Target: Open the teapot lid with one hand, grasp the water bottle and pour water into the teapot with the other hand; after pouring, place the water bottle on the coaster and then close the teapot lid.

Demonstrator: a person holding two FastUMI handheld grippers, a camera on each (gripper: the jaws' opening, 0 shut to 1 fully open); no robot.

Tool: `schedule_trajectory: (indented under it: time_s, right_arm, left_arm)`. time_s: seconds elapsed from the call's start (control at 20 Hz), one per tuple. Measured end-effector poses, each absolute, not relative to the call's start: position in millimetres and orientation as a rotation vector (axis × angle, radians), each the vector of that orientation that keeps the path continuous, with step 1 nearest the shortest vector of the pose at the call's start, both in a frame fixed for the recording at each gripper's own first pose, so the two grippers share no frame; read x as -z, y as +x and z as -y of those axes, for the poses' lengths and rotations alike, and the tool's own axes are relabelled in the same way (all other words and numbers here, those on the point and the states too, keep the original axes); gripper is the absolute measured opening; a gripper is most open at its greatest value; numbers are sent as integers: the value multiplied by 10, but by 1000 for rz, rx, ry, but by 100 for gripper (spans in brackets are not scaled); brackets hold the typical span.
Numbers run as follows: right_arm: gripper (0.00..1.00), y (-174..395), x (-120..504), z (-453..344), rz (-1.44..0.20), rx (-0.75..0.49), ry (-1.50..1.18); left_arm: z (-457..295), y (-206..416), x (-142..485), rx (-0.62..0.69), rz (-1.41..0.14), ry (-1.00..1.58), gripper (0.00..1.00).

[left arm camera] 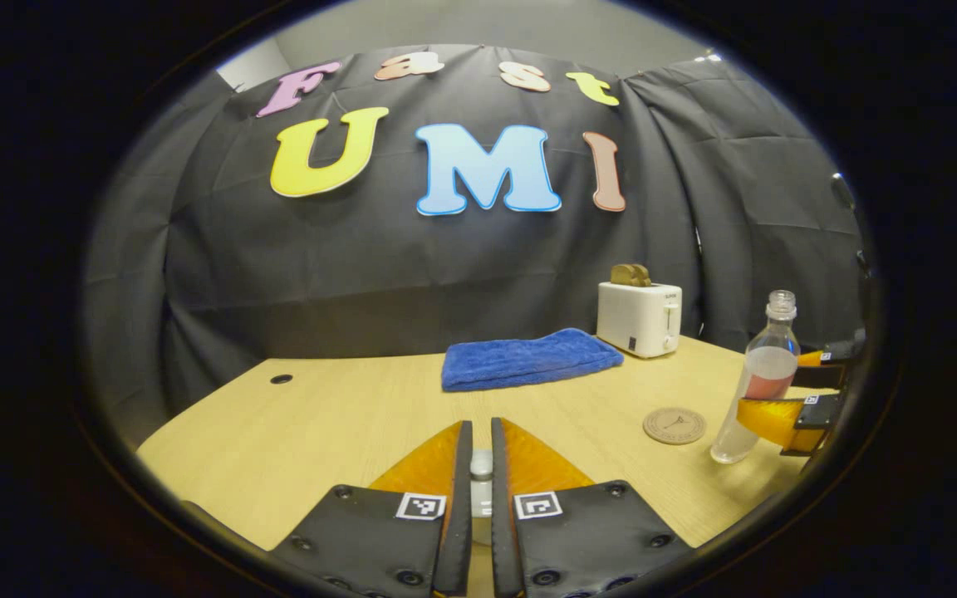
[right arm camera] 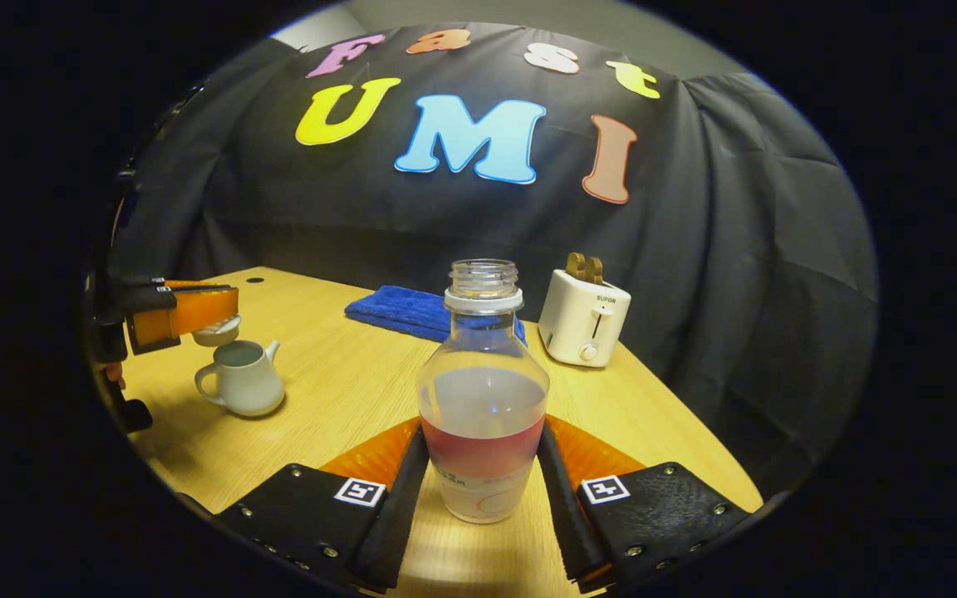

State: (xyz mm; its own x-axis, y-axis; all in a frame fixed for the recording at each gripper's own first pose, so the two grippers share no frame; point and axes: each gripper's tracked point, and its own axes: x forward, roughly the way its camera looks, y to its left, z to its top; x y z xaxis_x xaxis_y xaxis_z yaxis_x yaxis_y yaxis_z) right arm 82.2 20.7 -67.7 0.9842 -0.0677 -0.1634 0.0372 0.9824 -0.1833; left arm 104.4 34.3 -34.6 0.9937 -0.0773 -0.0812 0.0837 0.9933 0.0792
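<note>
— What is held by the right gripper (right arm camera: 483, 465)?

— A clear plastic water bottle (right arm camera: 483, 399) with no cap is pinched between its jaws, which are pressed against the bottle's lower body on both sides. The bottle is kept upright, with its base at or just above the pale wooden worktop (right arm camera: 345, 390); contact cannot be told. Clear water is seen in it up to roughly the middle of the body, and a pink-and-white label is wrapped around the lower part. In the left gripper view the same bottle (left arm camera: 757, 382) is seen at the far right, gripped by the right gripper (left arm camera: 765, 419), just beside a round brown coaster (left arm camera: 674, 425) that lies flat on the worktop (left arm camera: 321, 415).

— And the teapot?

— A small white ceramic teapot (right arm camera: 242, 378) with a handle and a short spout is stood on the worktop at the left of the right gripper view. Its mouth is uncovered; what is inside cannot be made out. A white round lid (right arm camera: 217, 332) is held just above it by the left gripper (right arm camera: 196, 311).

— How are the left jaws set?

— In the left gripper view, the left gripper (left arm camera: 482, 473) is nearly closed, and the lid's small pale knob (left arm camera: 482, 465) is pinched in the narrow gap.

— What else is found on the worktop?

— A folded blue towel (left arm camera: 528, 359) is laid at the back, and a white toaster (left arm camera: 639, 317) with brown toast (left arm camera: 630, 274) in its slot is stood beside it.
</note>
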Motion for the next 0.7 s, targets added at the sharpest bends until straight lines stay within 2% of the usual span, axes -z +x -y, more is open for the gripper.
schedule_trajectory:
  time_s: [0.4, 0.7]
  right_arm:
    - [71, 1029, 386, -473, -112, 24, -527]
    - [71, 1175, 358, -823, -84, -60, -698]
  left_arm:
    - [-598, 1004, 322, 84, -73, 67, 17]
    - [-854, 949, 329, 84, -84, 53, 17]
